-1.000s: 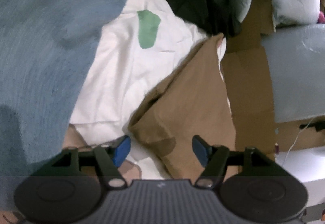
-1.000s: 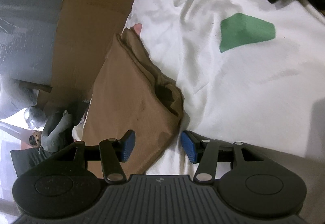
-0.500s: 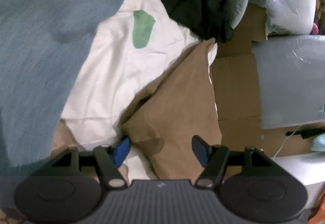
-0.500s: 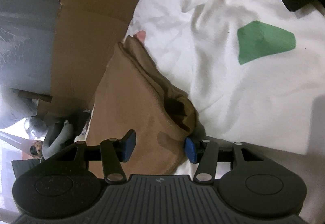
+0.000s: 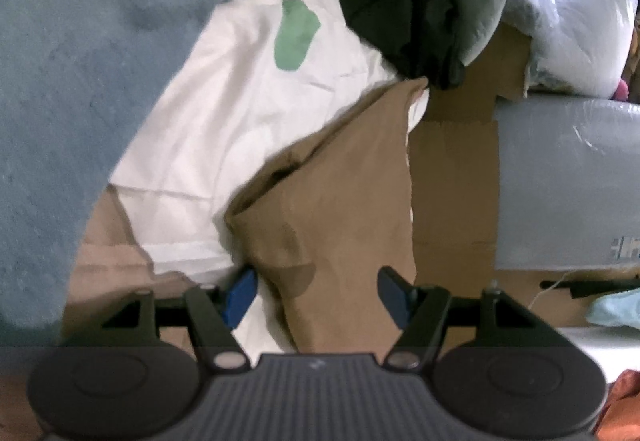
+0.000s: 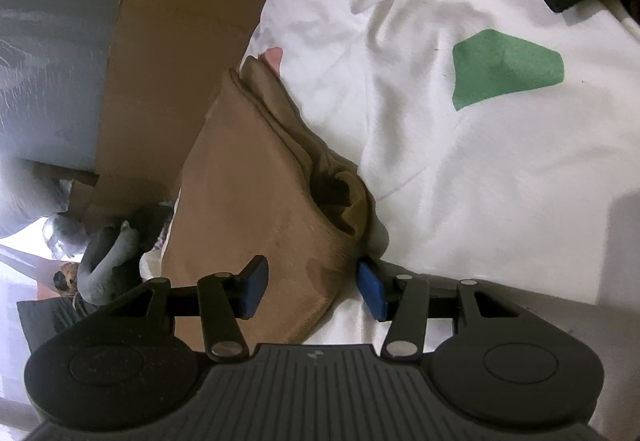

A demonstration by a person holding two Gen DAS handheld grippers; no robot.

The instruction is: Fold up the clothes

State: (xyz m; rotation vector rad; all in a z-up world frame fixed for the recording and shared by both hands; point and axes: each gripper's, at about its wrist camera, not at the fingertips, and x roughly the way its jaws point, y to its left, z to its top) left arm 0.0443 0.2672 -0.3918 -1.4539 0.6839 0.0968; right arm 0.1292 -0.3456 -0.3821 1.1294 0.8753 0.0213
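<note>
While your left tongs (image 5: pixel 318 291) and right tongs (image 6: pixel 310 285) are straddling the folded tan cloth garment (image 6: pixel 256 177), both are standing released.

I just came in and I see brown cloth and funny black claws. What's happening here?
A person is folding clothes with a gripper in each hand. A folded brown garment lies on a white sheet with green patches. The left gripper and the right gripper each have open jaws set around the garment's near edge, not squeezing it yet. More clothes are piled at the far end.
</note>
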